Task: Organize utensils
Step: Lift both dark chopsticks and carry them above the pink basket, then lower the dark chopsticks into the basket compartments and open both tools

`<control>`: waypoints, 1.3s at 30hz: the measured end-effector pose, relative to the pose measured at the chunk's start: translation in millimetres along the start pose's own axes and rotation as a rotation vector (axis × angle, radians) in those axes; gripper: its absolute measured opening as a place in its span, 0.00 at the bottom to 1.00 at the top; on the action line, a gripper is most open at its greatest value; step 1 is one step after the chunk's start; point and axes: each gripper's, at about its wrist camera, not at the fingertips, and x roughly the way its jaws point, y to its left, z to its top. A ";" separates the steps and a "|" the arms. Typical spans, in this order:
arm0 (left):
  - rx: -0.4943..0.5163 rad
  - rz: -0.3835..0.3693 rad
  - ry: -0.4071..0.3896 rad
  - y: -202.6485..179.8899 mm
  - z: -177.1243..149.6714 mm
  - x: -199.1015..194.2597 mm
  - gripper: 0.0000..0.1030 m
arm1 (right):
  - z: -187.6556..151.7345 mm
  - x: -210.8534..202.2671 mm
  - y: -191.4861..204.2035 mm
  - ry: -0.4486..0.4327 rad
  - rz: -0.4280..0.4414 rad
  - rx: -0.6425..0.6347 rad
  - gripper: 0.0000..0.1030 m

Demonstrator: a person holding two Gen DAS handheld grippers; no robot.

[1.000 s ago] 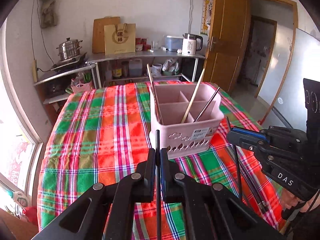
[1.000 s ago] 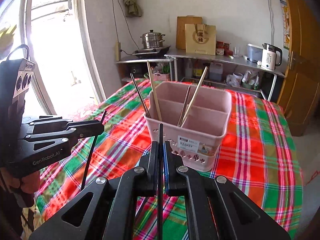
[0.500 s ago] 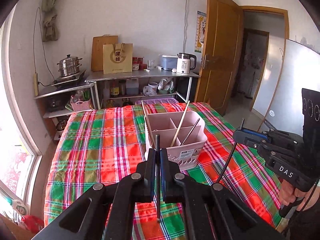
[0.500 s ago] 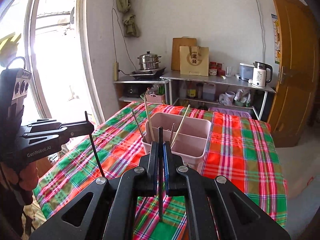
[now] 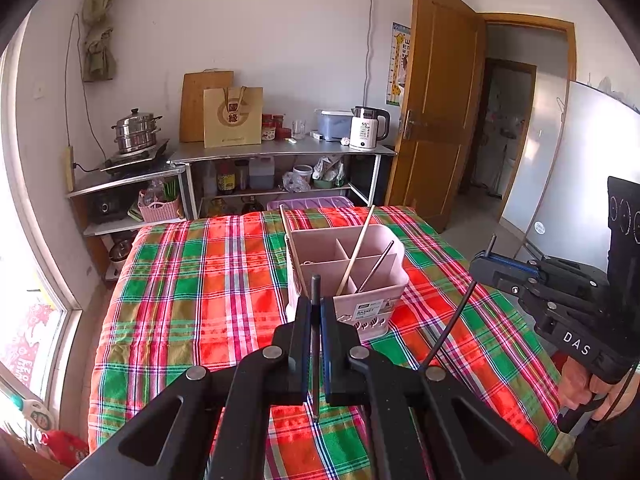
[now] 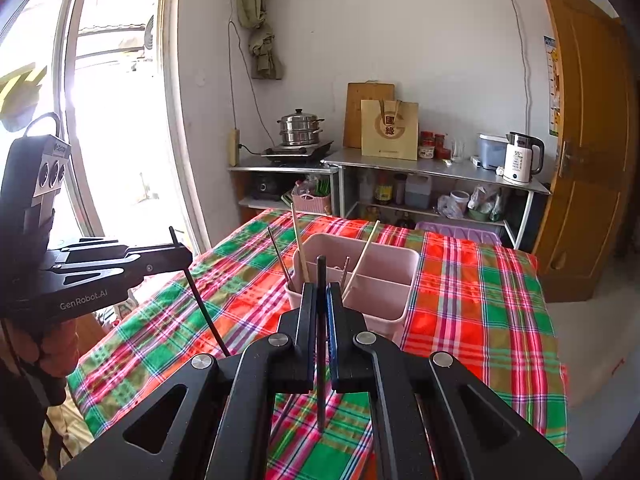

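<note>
Black chopsticks stood clamped in my left gripper [image 5: 315,312] and right gripper [image 6: 320,304]; next, lowering both into the pink basket [image 5: 348,268] ahead.

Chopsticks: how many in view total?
6. One clamped in the left gripper, one in the right gripper, four standing in the pink basket; others may be hidden inside.

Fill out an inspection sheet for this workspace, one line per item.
Surface: plaid tablecloth covers the table.
Job's things: pink basket holds several chopsticks, leaning; one dark chopstick in the left tongs, another dark chopstick in the right tongs.
Clutter: nothing seen on the cloth.
Grippers: both tongs shut on a chopstick, held above the table.
Cables: wall cord runs to a socket.
Surroundings: shelf with steamer pot, kettle, paper bag; wooden door open.
</note>
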 end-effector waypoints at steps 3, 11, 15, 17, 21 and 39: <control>0.000 -0.006 0.008 -0.6 2.5 2.1 0.04 | 1.7 1.0 -1.1 0.001 0.005 0.004 0.04; -0.030 -0.047 0.001 5.0 26.6 2.1 0.04 | 13.6 3.0 -5.2 -0.018 0.015 0.027 0.04; -0.034 -0.056 -0.025 4.2 48.2 -1.1 0.04 | 30.1 0.1 -4.2 -0.052 0.022 0.024 0.04; -0.032 -0.059 -0.042 3.3 59.7 -3.5 0.04 | 39.9 -2.3 -5.7 -0.075 0.031 0.025 0.04; -0.036 -0.056 -0.076 5.0 82.4 -7.4 0.04 | 60.0 -5.6 -7.8 -0.124 0.044 0.036 0.04; -0.055 -0.053 -0.131 16.6 131.2 31.3 0.04 | 98.7 36.7 -33.0 -0.190 0.011 0.087 0.04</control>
